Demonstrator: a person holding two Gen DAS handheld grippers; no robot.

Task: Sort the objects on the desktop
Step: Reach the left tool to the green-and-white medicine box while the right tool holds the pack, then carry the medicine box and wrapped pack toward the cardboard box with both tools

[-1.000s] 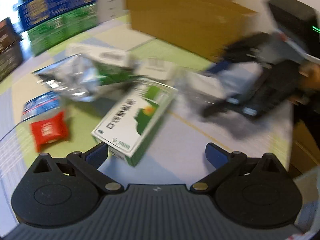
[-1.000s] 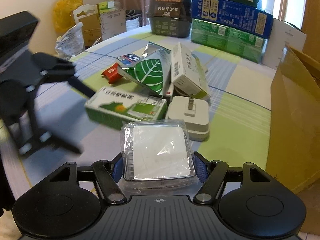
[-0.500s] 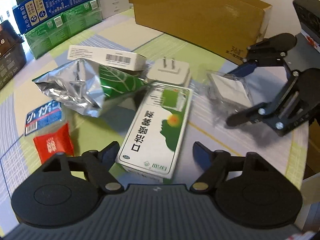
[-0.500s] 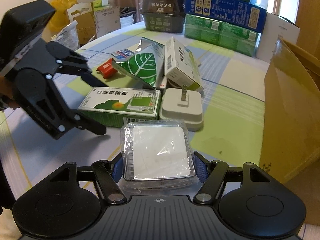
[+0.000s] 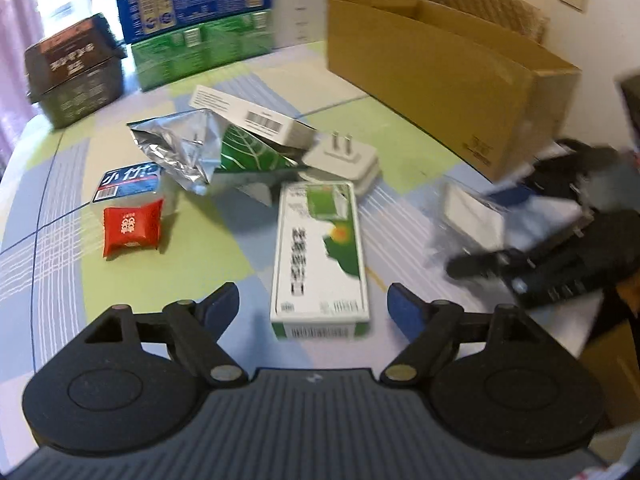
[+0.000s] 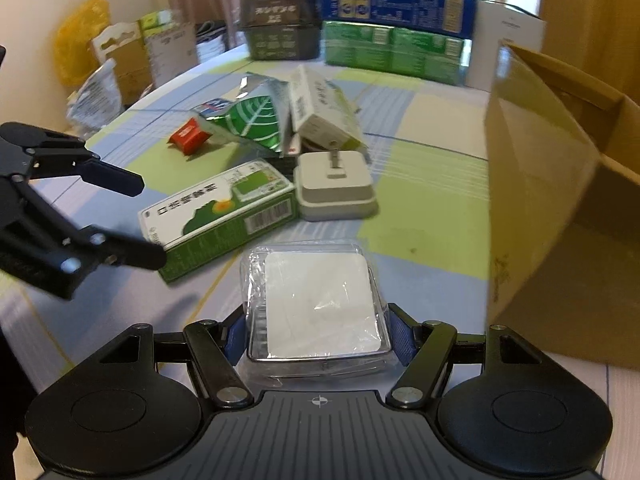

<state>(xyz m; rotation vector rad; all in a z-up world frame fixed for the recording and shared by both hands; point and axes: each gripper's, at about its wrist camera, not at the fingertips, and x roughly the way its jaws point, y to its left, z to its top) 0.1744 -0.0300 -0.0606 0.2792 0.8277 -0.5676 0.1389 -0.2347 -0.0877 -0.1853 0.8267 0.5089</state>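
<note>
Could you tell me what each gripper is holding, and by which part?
The right gripper clamps the clear plastic case with a white square inside by its two side edges. The left gripper is open, holding nothing.

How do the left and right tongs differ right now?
The left tongs are open and hold nothing; the right tongs are shut on the clear plastic packet. The left tongs straddle the near end of the green-and-white box on the table; the right tongs sit beside the cardboard box. Both have blue pads.
</note>
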